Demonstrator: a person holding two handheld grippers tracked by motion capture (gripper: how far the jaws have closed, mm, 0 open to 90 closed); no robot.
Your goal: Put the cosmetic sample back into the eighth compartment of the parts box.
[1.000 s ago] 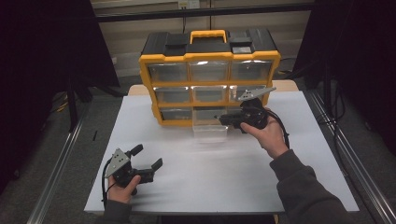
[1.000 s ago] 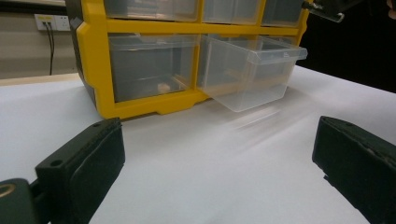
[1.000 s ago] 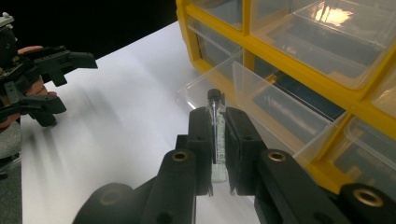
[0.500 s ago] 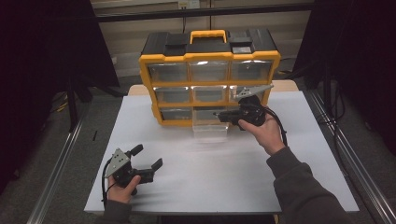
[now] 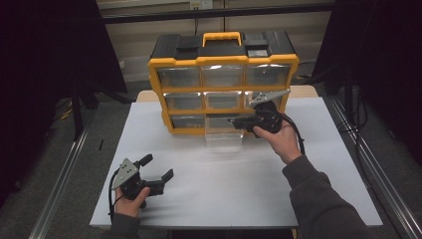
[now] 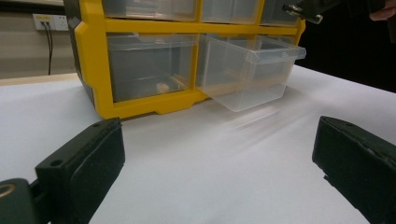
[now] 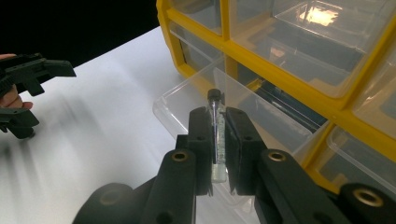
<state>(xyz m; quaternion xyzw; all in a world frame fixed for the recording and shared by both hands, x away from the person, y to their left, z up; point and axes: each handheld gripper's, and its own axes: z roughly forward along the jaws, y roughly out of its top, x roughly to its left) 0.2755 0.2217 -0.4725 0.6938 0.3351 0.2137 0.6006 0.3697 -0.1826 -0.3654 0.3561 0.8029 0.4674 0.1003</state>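
Gripping a capped tube (image 7: 216, 135) over the open drawer (image 7: 187, 100), right gripper (image 7: 217, 140).

The right gripper (image 7: 217, 149) clamped a thin clear tube (image 7: 217, 140) with a black cap between its jaws, upright, above the pulled-out clear drawer (image 7: 187, 100) of the yellow cabinet (image 7: 299, 74). Farther off at the left, the other gripper (image 7: 28, 88) hung over the white table (image 7: 93, 140).

Black two-jaw claw (image 7: 218, 140) — brass screws, grey sleeve (image 5: 323, 194)
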